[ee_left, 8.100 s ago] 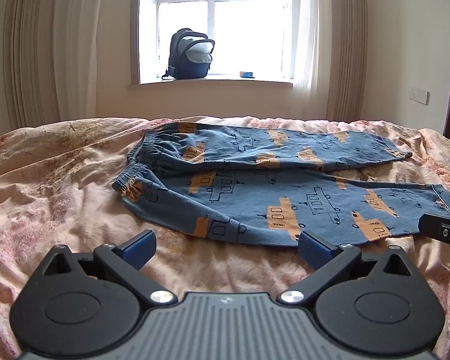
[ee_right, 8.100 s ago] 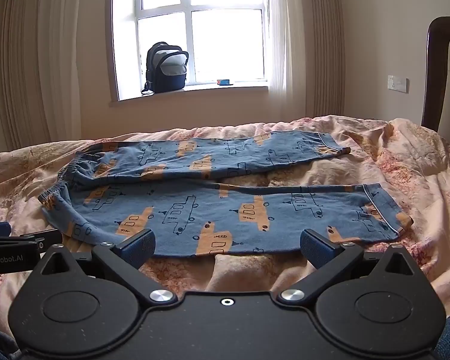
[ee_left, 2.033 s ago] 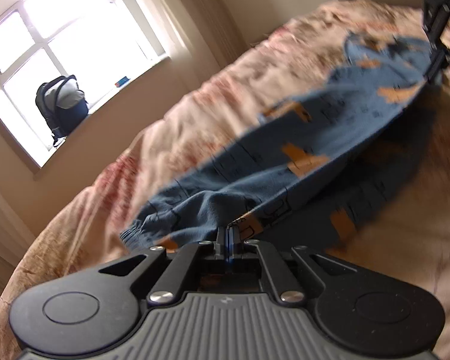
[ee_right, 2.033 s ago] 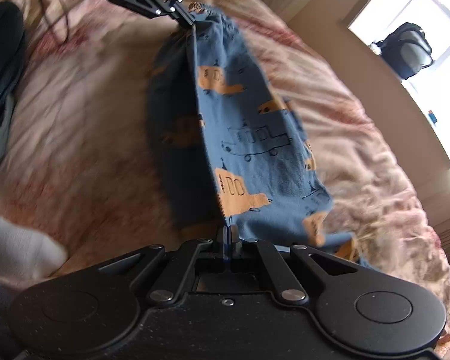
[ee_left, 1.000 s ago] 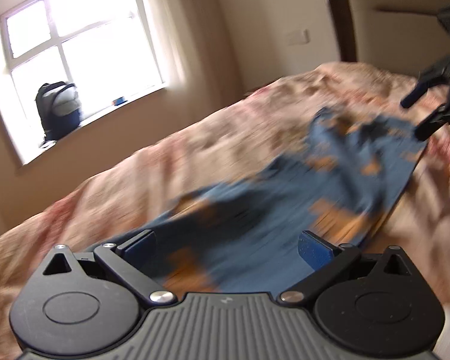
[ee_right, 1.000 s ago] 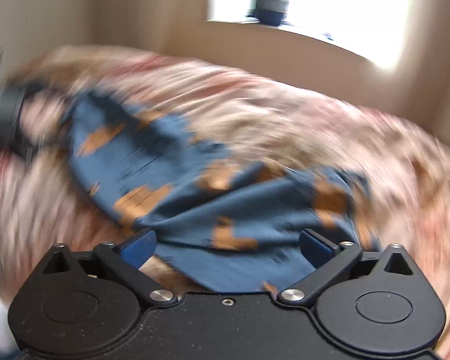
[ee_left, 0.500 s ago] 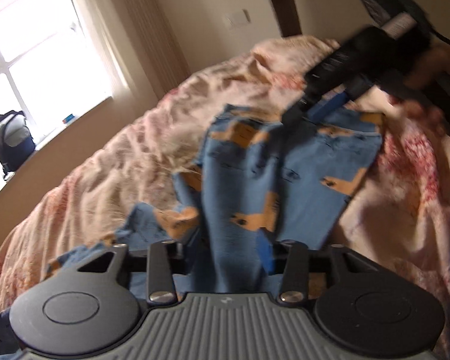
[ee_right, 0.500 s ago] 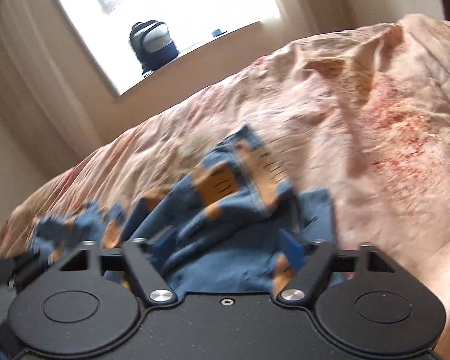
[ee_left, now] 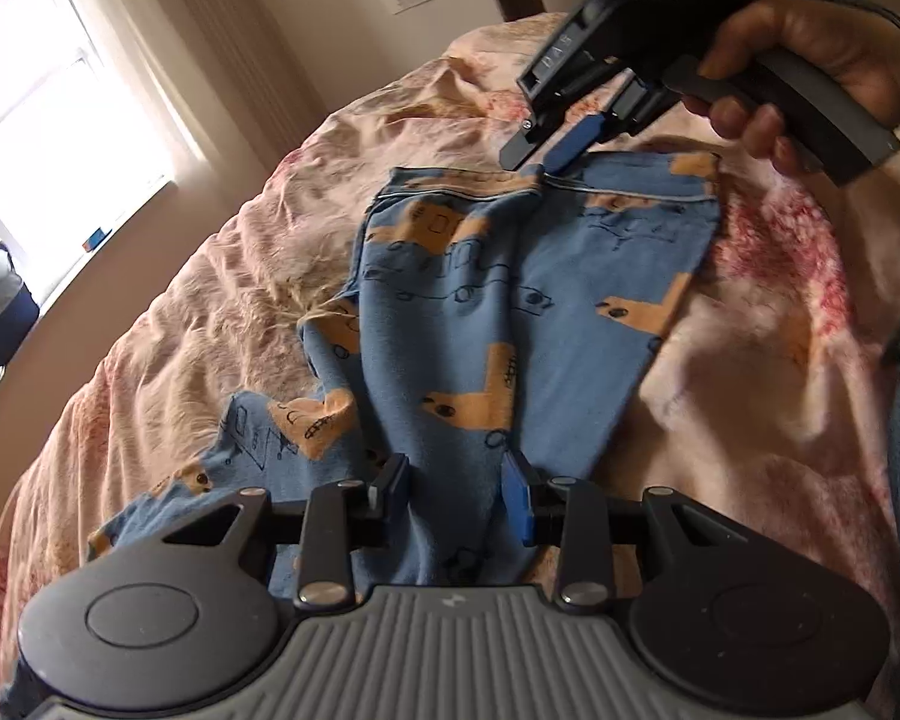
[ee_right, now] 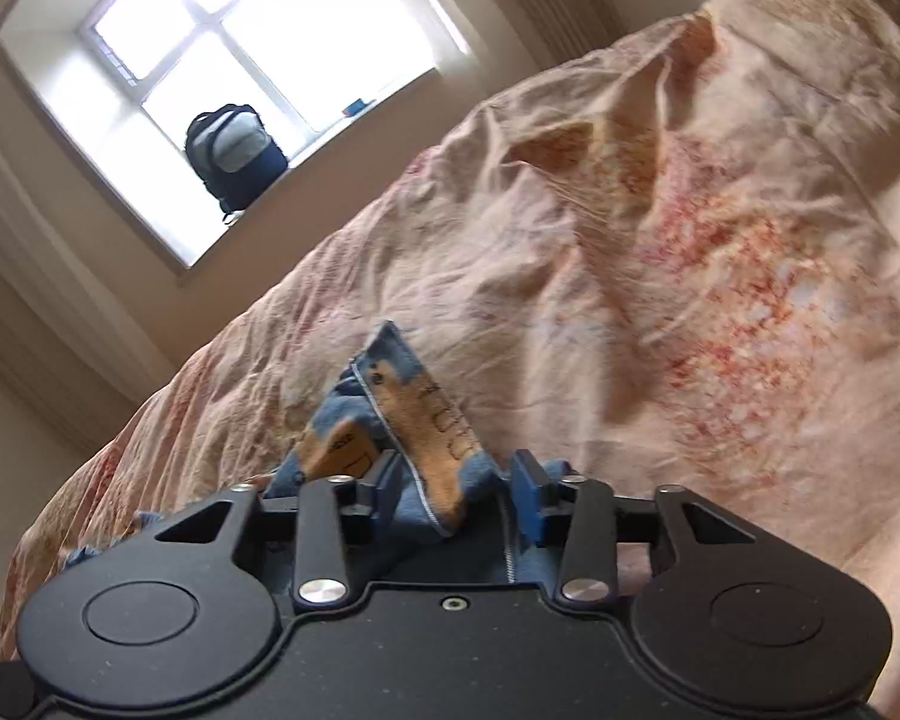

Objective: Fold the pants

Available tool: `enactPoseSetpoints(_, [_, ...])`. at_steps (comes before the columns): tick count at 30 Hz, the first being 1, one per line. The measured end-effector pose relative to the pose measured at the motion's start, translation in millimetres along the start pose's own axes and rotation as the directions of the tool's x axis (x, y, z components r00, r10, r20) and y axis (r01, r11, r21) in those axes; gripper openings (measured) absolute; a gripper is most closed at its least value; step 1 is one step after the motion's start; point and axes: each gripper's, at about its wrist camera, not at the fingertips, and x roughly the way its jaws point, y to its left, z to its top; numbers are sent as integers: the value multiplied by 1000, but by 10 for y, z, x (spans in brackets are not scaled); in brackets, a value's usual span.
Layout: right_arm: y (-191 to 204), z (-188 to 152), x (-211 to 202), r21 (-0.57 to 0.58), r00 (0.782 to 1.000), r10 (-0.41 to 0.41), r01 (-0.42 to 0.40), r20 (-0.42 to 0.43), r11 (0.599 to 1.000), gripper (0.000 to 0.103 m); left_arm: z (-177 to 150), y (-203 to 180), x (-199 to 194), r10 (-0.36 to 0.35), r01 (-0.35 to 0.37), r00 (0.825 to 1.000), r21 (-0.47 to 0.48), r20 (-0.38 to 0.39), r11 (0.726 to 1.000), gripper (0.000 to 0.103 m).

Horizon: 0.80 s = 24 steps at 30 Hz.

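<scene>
Left gripper [ee_left: 459,489]: jaws closing, part-spread, blue pants [ee_left: 510,300] bunched between them at lower centre
Right gripper [ee_right: 459,480]: jaws closing around the hem fold
Pants: lying on the floral bedspread [ee_left: 210,300]

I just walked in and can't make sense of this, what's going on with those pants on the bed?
A person is folding blue pants on a bed covered by a pink floral bedspread, holding a claw in each hand. The left claw has fabric bunched between its closing jaws at the near end. The right claw, held in a hand, reaches the hem at the far end, and its own view shows cloth between its closing jaws. The pants lie rumpled, the fold unfinished.
</scene>
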Motion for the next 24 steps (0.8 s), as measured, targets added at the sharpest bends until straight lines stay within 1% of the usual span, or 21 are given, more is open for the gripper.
enactPoseSetpoints(2, [11,-1,8,-4,1000,3,-3,-8,1000,41,-15,-1,-12,7,-7,1000,2,-5,1000,40])
enactPoseSetpoints(3, [23,-1,17,-12,1000,-1,1,-11,1000,41,-19,3,-1,14,-14,1000,-4,-18,1000,37])
enactPoseSetpoints(4, [45,-1,29,-20,1000,-6,6,-14,1000,41,-18,13,14,15,-15,999,-13,-30,1000,34])
enactPoseSetpoints(5, [64,1,41,-29,1000,-13,13,-16,999,41,-19,20,18,13,-14,999,-22,-35,1000,25])
enactPoseSetpoints(6, [80,5,56,-39,1000,-26,25,-15,999,36,-16,23,19,10,-11,999,-28,-36,1000,17])
enactPoseSetpoints(7, [97,8,65,-52,999,-41,40,-11,998,21,-15,17,15,14,-15,999,-27,-37,1000,13])
enactPoseSetpoints(8, [107,14,58,-62,998,-55,55,-4,997,10,-12,9,7,20,-21,999,-16,-35,1000,5])
enactPoseSetpoints(9, [111,20,38,-63,999,-54,55,6,996,6,-10,3,-8,27,-28,999,-9,-31,1000,2])
enactPoseSetpoints(11, [113,40,-49,-55,999,-29,31,35,998,5,-8,17,-59,42,-42,999,-5,-17,999,2])
enactPoseSetpoints(13, [162,62,-205,-78,997,-21,27,79,997,5,-3,82,-124,37,-38,999,-22,-9,999,2])
enactPoseSetpoints(16, [248,71,-523,-110,992,6,8,128,994,5,-15,232,-274,6,-4,999,-61,33,998,2])
enactPoseSetpoints(18, [289,25,-735,-133,991,14,4,133,991,5,-28,307,-365,-11,14,999,-67,53,998,2])
enactPoseSetpoints(20, [308,-69,-913,-159,991,-2,23,131,987,5,-44,333,-417,-31,36,998,-65,63,997,2])
enactPoseSetpoints(22, [267,-186,-1037,-166,992,-18,38,121,985,5,-67,303,-403,-51,54,997,-49,56,997,2])
enactPoseSetpoints(24, [205,-321,-1075,-182,993,-48,67,108,981,5,-103,214,-346,-58,59,997,-19,41,998,2])
